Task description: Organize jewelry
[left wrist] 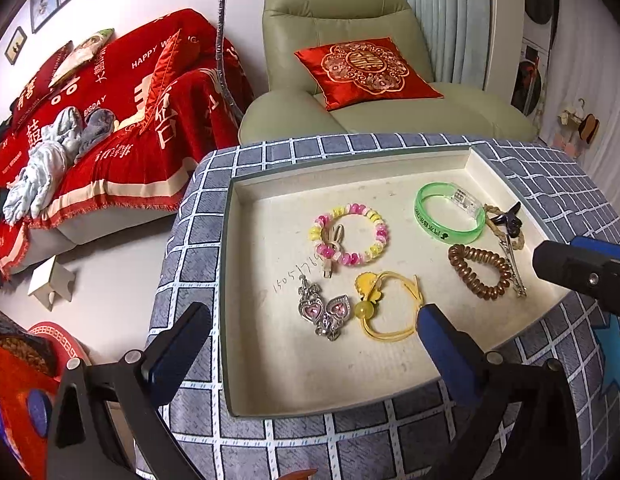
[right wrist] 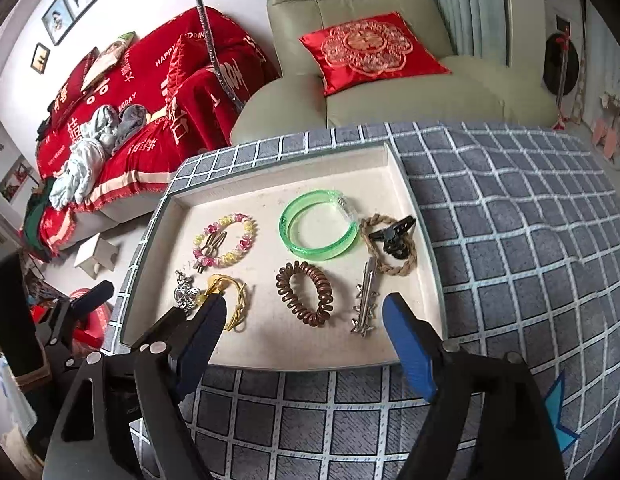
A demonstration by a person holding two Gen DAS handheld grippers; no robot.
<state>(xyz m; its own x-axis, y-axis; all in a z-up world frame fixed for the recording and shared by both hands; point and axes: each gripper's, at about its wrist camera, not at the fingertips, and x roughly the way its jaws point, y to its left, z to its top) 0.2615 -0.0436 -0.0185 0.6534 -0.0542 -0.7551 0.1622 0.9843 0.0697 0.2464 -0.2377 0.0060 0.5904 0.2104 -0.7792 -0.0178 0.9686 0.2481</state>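
Both hand-held grippers, L [left wrist: 310, 334] & R [right wrist: 306, 320], open over tray [left wrist: 350, 168].

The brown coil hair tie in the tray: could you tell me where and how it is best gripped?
Pinch one side of the brown coil tie across its cord, coming from above. It lies flat as an open loop on the tray, apart from the metal clip, so one finger fits inside it.
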